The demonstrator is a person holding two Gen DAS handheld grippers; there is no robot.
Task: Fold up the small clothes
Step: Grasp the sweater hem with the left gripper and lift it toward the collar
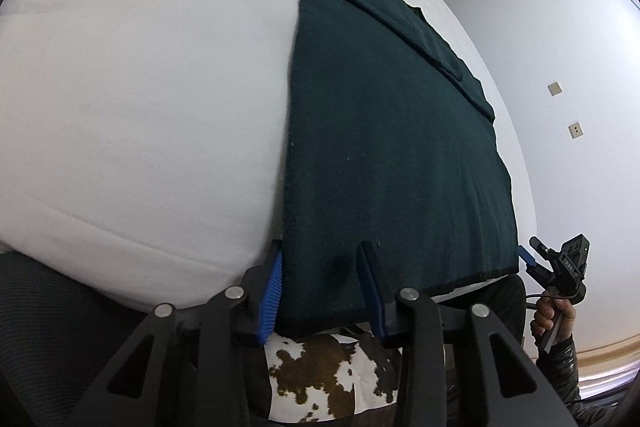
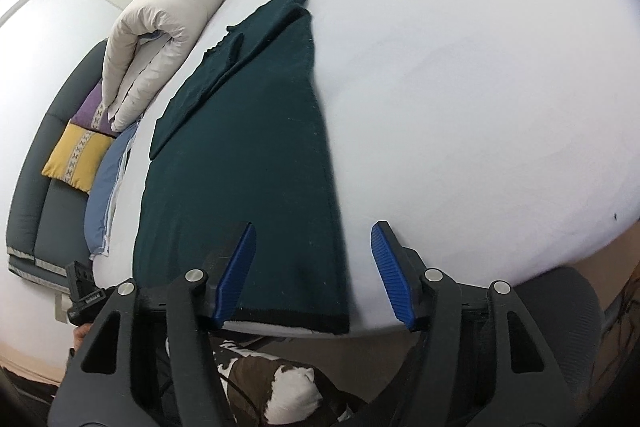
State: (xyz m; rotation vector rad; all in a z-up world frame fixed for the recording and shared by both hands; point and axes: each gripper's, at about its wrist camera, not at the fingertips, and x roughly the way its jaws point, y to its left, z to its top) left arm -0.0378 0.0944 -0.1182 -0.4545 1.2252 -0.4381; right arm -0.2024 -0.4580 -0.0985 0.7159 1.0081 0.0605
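1. Garment [image 1: 384, 147]: dark green knit, already folded into a long narrow panel. A darker ribbed hem band runs along the near edge, and a sleeve [image 1: 376, 11] is folded diagonally across the far part.
2. Surface is flat, no big wrinkles, with a few pale lint specks.
3. Location: on the white bed [image 1: 140, 87]; the hem end sits at the near bed edge, slightly overhanging it.
4. Long axis runs straight away from both cameras, hem end near, sleeve/shoulder end far.
5. Left gripper [image 1: 322, 283]: jaws apart, straddling the near left hem corner. Blue pads [image 1: 272, 291] sit on either side of the fabric, not clamped.
6. Right gripper [image 2: 316, 267]: jaws wide apart, straddling the near right hem corner. 1 finger is over the garment, the other over bare sheet.
7. Left of the bed in the right wrist view: rolled white duvet [image 2: 160, 39], yellow cushion [image 2: 76, 155], purple cushion [image 2: 90, 111], all on a dark sofa [image 2: 36, 195].
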